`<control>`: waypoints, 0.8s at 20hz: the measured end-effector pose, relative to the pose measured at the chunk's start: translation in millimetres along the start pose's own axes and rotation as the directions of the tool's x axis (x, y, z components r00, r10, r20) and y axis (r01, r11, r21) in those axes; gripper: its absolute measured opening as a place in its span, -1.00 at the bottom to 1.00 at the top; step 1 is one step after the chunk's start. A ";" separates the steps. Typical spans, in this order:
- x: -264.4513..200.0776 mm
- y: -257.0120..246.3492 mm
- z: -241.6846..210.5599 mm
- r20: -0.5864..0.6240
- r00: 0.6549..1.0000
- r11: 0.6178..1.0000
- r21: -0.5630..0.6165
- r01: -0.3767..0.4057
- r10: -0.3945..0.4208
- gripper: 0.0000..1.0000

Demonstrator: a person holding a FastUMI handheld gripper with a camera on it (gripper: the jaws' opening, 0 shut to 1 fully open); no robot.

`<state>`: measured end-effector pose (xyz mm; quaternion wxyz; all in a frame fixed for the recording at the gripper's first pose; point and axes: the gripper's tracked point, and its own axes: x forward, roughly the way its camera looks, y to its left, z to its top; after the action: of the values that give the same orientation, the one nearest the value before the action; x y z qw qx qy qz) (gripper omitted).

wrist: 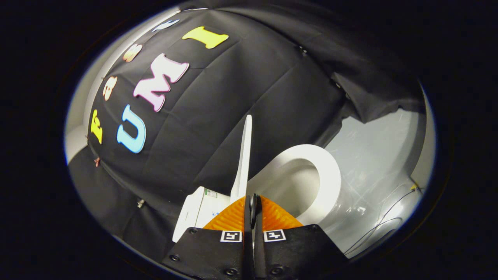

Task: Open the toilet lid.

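Even, fairly bright light is falling on the white toilet lid (244, 155) and pale floor (381, 155), which is showing faint glare; fisheye curving is bending the edges, and focus is staying sharp.

Perhaps a label on the toilet tank (200, 212), print unreadable.

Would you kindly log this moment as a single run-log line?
gripper: jaws shut, holding nothing | white plastic toilet lid: raised upright, just ahead | white oval toilet seat: down, bowl exposed
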<state>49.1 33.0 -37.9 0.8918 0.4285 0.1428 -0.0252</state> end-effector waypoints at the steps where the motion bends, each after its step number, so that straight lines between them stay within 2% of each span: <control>1: -1.1 8.4 0.4 0.004 1.000 0.999 -0.039 0.012 -0.012 -0.89; 7: -6.4 69.3 0.0 0.062 0.997 0.978 -0.198 0.062 -0.050 -0.87; 12: -8.3 119.9 -9.2 0.109 0.990 0.922 -0.367 0.120 -0.085 -0.86; 16: -8.1 152.3 -16.7 0.154 0.981 0.883 -0.436 0.173 -0.116 -0.86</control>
<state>63.0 141.4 69.7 0.9691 0.1977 0.1209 -0.0849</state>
